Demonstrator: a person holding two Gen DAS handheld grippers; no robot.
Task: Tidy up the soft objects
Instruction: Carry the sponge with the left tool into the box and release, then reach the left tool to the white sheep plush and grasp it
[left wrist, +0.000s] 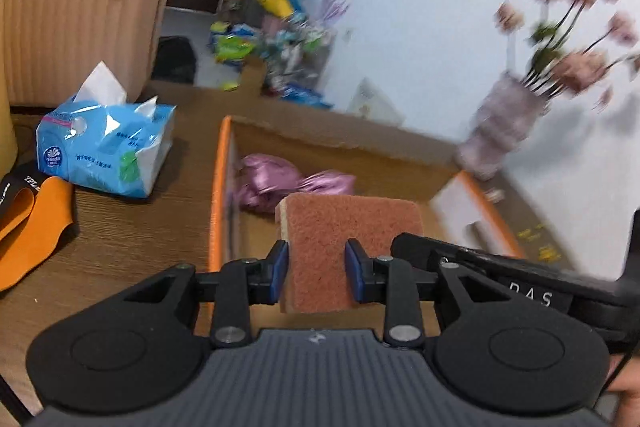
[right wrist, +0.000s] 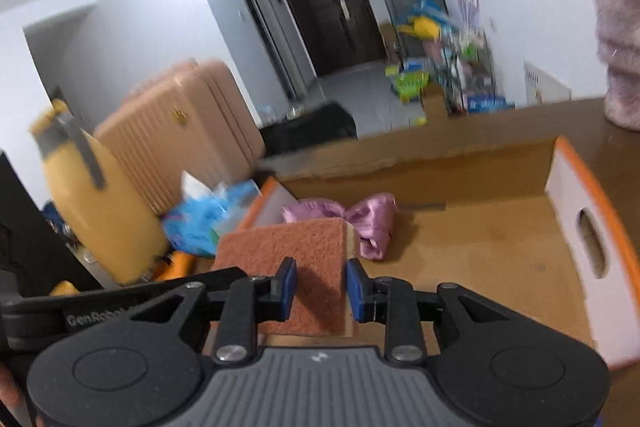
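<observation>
A red-brown scouring sponge (left wrist: 344, 239) with a yellow foam layer is held over the open cardboard box (left wrist: 219, 195). My left gripper (left wrist: 316, 275) is shut on its near edge. My right gripper (right wrist: 321, 289) is shut on the same sponge (right wrist: 288, 247) from the other side. A pink satin bow (left wrist: 280, 179) lies on the box floor at the far left; it also shows in the right wrist view (right wrist: 360, 219). The right gripper's body (left wrist: 520, 283) shows at the right of the left wrist view.
A blue tissue pack (left wrist: 104, 147) and an orange strap (left wrist: 32, 227) lie on the wooden table left of the box. A pink suitcase (left wrist: 80, 11) stands behind. A vase of pink flowers (left wrist: 504, 131) stands right of the box. A yellow bottle (right wrist: 96, 203) stands at left.
</observation>
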